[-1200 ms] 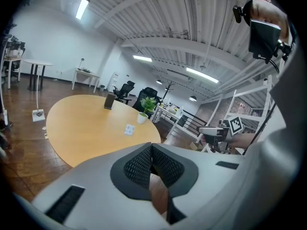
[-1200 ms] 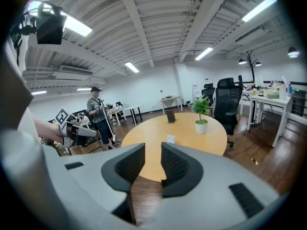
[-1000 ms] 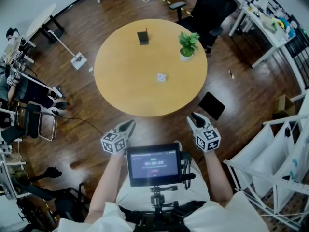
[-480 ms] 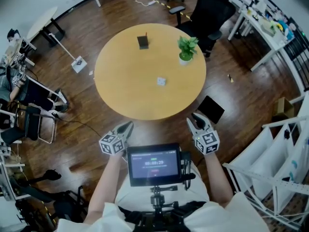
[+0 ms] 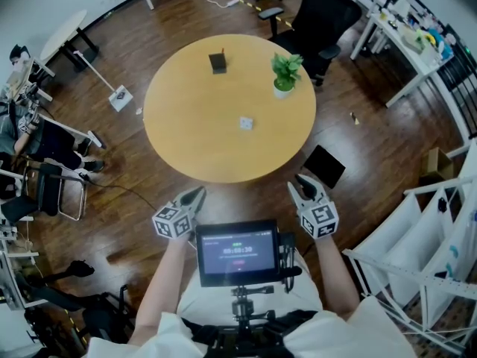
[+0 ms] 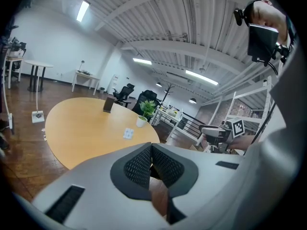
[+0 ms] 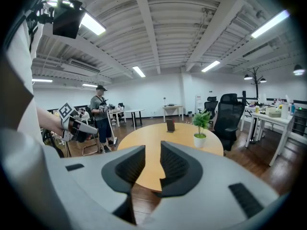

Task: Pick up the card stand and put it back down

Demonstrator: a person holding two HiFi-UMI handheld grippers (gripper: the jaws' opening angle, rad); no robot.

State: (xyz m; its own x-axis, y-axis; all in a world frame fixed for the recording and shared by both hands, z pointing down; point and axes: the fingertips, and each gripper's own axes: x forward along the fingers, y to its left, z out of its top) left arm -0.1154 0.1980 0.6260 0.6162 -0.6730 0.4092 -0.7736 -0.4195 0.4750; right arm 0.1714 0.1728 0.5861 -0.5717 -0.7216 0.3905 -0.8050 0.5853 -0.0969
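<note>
Round counter (image 5: 186,140) on a wood floor (image 5: 141,21). The card stand (image 5: 218,62) stands near its far edge, a plant (image 5: 284,71) to its right. Left tongs (image 5: 196,195) clenched on nothing; right tongs (image 5: 300,183) released, empty.

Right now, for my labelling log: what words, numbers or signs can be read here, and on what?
Nothing reads clearly.
Chest screen: digits, too blurred.
Small white card on the round table: too small.
Left gripper, right gripper: square markers only, no words.
</note>
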